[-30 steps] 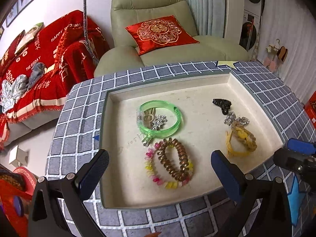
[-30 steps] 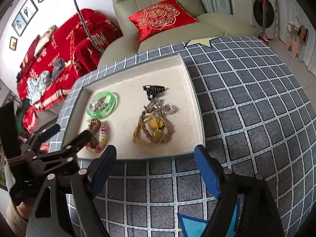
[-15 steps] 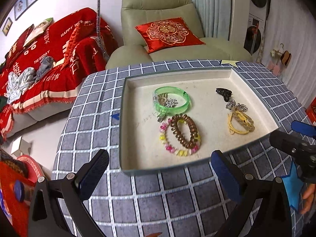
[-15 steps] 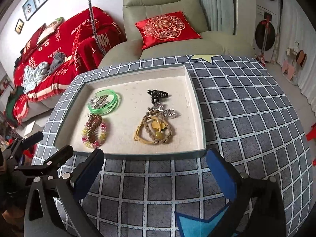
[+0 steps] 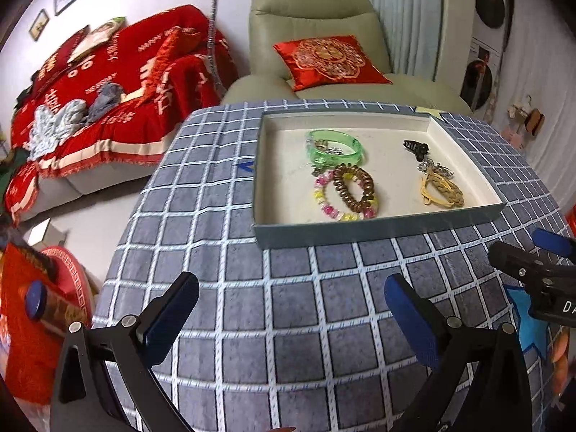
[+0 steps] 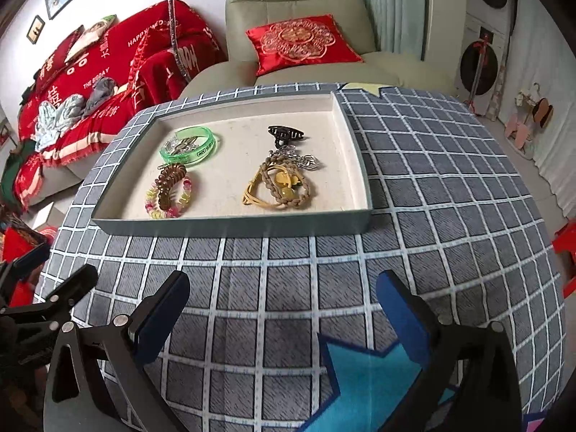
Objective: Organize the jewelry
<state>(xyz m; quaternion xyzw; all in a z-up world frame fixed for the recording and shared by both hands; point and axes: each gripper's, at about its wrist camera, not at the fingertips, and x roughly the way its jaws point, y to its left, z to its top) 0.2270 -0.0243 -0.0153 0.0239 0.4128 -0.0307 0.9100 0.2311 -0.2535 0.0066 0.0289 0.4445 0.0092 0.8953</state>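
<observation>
Checked tablecloth (image 6: 288, 270) bears jewelry tray (image 6: 230, 225)

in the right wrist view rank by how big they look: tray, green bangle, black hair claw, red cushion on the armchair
1. tray
2. red cushion, though it sits farther back, so its true size is unsure
3. green bangle
4. black hair claw

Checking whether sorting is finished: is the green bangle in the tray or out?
In: the green bangle lies flat on the tray floor.
</observation>
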